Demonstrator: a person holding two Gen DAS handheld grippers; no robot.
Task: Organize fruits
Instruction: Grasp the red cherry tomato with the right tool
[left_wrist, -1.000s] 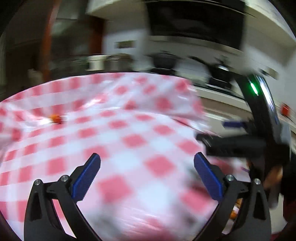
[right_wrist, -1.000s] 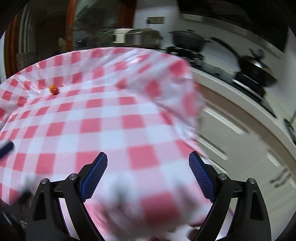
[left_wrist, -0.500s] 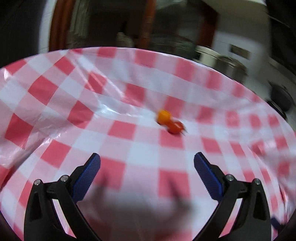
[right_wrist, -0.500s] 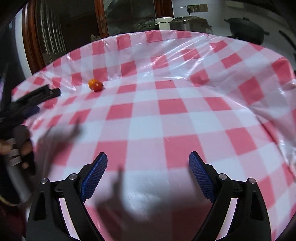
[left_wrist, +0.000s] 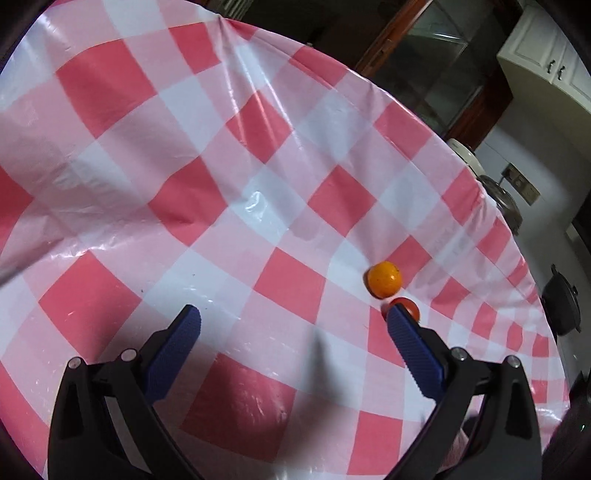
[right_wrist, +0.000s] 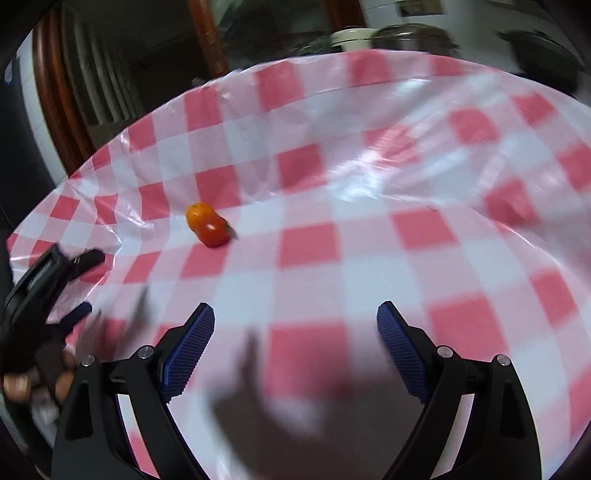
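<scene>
both tools released, nothing between the blue pads - left gripper (left_wrist: 291, 321), right gripper (right_wrist: 295, 317). orange fruit (left_wrist: 384, 279) and red tomato (left_wrist: 408, 307) touching on checkered tablecloth (left_wrist: 207, 192), just beside the left gripper's right fingertip.

I see a glossy, crinkled red-and-white checked plastic tablecloth (left_wrist: 258, 199), a smooth, shiny round orange fruit (left_wrist: 384, 278), and ribbed blue pads (right_wrist: 188, 350) on matt black plastic.
</scene>
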